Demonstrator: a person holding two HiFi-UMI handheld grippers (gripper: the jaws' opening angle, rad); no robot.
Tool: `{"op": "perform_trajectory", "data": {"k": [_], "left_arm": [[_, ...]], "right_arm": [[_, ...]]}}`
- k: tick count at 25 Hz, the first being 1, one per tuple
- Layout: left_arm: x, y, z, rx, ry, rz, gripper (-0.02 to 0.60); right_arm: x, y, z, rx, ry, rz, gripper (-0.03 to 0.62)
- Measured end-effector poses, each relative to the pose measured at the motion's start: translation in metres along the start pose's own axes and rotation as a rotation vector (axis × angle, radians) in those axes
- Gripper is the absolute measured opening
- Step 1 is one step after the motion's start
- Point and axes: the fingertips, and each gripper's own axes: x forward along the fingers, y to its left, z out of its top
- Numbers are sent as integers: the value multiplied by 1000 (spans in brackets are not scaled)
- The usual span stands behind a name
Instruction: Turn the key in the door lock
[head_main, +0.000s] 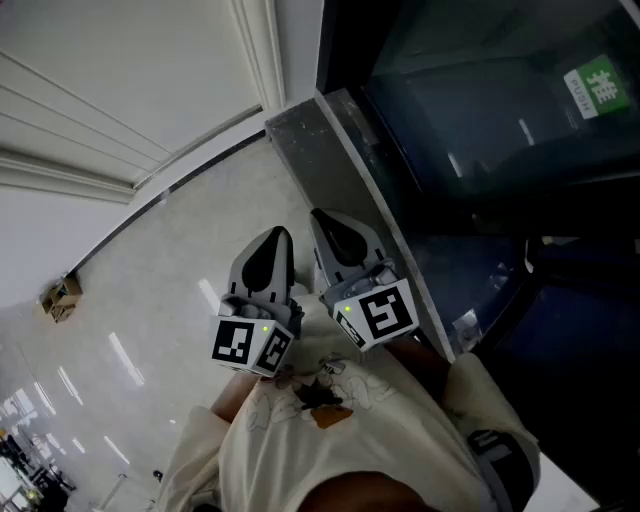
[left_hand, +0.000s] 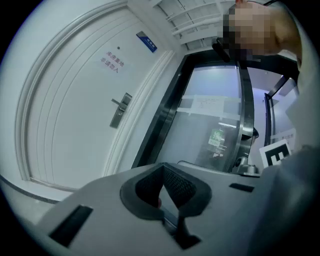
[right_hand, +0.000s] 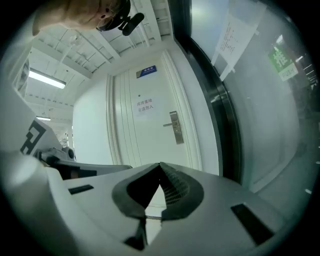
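A white door (left_hand: 75, 115) stands ahead and some way off, with a metal lock plate and lever handle (left_hand: 120, 110) at mid-height. The right gripper view shows the same lock plate (right_hand: 175, 127) further away. No key can be made out at this distance. My left gripper (left_hand: 162, 167) is shut with nothing between its pads. My right gripper (right_hand: 160, 167) is shut and empty too. In the head view the left gripper (head_main: 278, 235) and the right gripper (head_main: 325, 215) are held side by side near my chest, well short of the door (head_main: 120, 90).
A dark-framed glass partition (head_main: 480, 120) with a green sign (head_main: 598, 88) runs along the right, its grey sill (head_main: 340, 160) beside the right gripper. Pale glossy floor (head_main: 170, 270) lies between me and the door. A small cardboard box (head_main: 62, 297) sits by the wall.
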Motion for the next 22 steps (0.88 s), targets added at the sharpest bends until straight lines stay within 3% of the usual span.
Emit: {"op": "perform_trajectory", "data": {"k": [7,22], "left_arm": [[-20,25,9,-17,-2,15,6],[14,25,13,-5,-14,48,6]], "right_arm": [[16,30,-6,31,23,11,6],[32,-14,6,32,-51,6,8]]}}
